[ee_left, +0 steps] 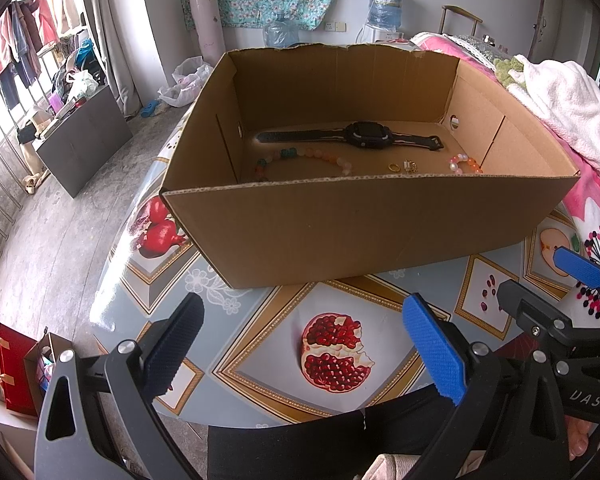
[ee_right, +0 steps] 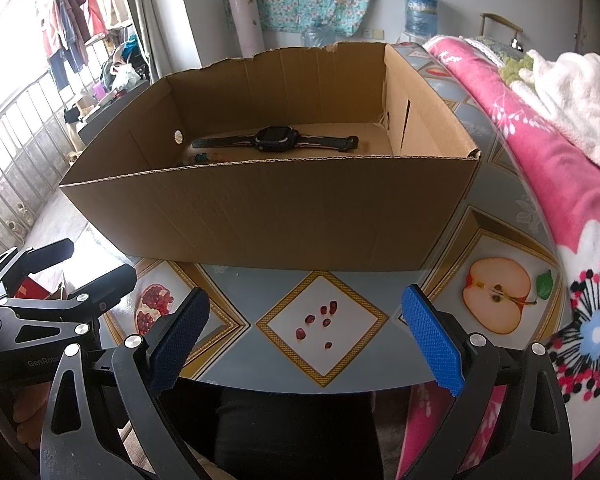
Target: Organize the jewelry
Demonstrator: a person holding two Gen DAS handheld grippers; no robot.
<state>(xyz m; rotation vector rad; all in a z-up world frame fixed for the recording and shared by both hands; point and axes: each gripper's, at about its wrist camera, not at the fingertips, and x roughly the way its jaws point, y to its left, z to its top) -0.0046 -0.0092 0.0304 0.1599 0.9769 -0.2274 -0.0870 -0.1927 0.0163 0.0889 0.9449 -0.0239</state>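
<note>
Cardboard box (ee_left: 340, 232) on the table holds the smartwatch (ee_left: 366, 135), bead bracelet (ee_left: 312, 158) and gold ring (ee_left: 393, 167). Left gripper (ee_left: 300, 344) and right gripper (ee_right: 304, 332) hover outside it, spread and empty. Reaching over the tall near wall risks snagging it and shoving the light box.

watch (ee_left: 366, 135) in box (ee_left: 364, 224) on table (ee_left: 260, 304), beads (ee_left: 312, 156) before it

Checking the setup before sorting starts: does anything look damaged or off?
The cardboard box has a ragged, torn far rim, its flaps apparently ripped off. Inside, the watch, bead bracelets and ring lie loose on the floor.
</note>
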